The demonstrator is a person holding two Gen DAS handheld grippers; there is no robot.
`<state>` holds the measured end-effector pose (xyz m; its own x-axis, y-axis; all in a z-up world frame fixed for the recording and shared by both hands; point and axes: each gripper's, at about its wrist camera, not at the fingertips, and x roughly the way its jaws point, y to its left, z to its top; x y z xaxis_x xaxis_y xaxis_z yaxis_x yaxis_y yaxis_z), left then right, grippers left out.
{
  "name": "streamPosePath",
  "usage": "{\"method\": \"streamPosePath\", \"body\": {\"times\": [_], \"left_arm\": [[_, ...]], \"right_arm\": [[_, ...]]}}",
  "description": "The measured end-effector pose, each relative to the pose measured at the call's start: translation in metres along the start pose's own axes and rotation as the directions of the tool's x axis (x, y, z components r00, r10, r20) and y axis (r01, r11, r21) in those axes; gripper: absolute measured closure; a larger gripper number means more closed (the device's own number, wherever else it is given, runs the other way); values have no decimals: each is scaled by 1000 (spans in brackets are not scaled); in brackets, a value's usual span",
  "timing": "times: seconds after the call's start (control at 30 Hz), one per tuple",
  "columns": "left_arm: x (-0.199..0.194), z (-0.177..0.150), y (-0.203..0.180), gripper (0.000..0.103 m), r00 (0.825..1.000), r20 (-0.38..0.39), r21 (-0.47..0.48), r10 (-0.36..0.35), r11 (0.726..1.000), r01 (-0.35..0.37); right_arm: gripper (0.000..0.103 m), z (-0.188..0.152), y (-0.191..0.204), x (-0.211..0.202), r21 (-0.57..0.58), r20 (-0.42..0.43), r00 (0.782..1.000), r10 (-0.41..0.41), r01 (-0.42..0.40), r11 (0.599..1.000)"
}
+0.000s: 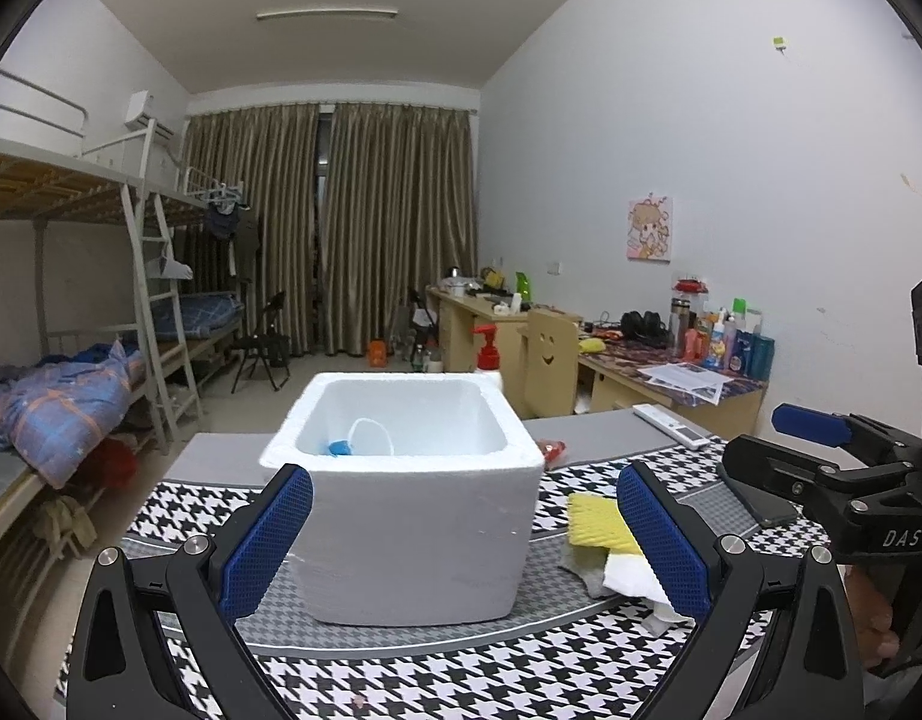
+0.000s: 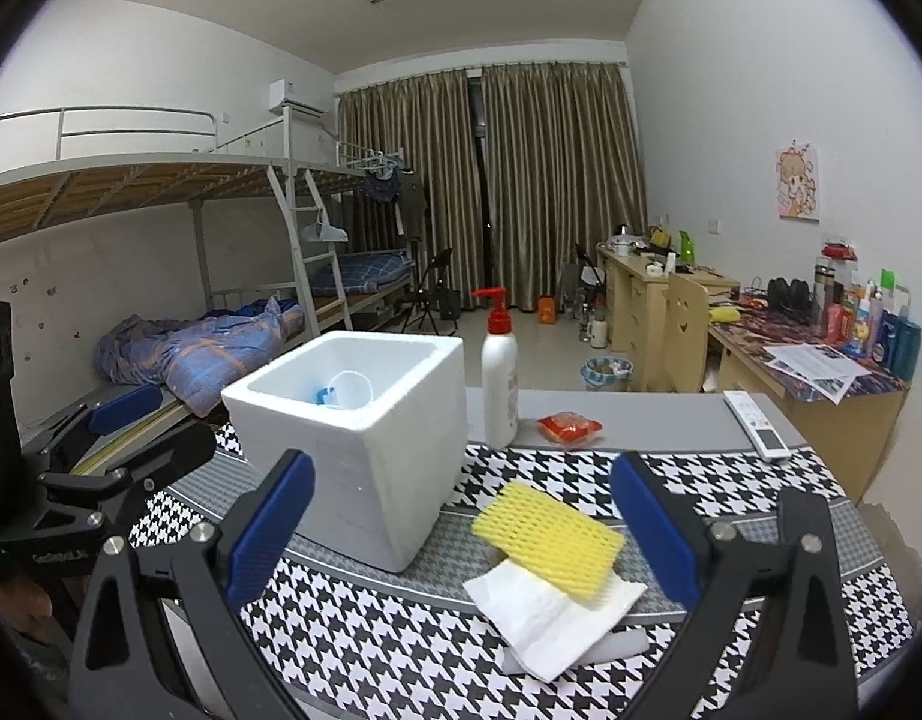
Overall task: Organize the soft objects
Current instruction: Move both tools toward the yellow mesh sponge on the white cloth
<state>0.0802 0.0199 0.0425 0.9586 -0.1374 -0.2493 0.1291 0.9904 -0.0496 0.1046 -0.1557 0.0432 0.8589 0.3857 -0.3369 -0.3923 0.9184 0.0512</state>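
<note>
A white foam box (image 1: 413,492) (image 2: 365,444) stands on the houndstooth mat, holding a clear cup (image 1: 371,437) (image 2: 351,389) and something blue (image 1: 341,447). To its right lies a pile of soft items: yellow foam netting (image 2: 547,531) (image 1: 598,519) on a white tissue (image 2: 538,612) (image 1: 631,579), with grey cloth (image 1: 583,570) beneath. My left gripper (image 1: 463,540) is open, its blue pads either side of the box front. My right gripper (image 2: 461,528) is open above the pile. Each gripper appears at the edge of the other's view.
A white pump bottle with a red top (image 2: 499,372) stands behind the box, beside a red snack packet (image 2: 568,425). A white remote (image 2: 754,423) lies at the table's far right. A dark flat object (image 1: 760,501) rests under the right gripper. Bunk beds left, desks right.
</note>
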Motion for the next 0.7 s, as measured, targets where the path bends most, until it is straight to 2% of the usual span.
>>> {"method": "streamPosePath", "body": {"times": [0.7], "left_arm": [[26,-14,-22,1,994,-75,-12,-75,997,75]], "right_arm": [[2,-7,-19,8,-15,-60,997,-47,46,999]]}}
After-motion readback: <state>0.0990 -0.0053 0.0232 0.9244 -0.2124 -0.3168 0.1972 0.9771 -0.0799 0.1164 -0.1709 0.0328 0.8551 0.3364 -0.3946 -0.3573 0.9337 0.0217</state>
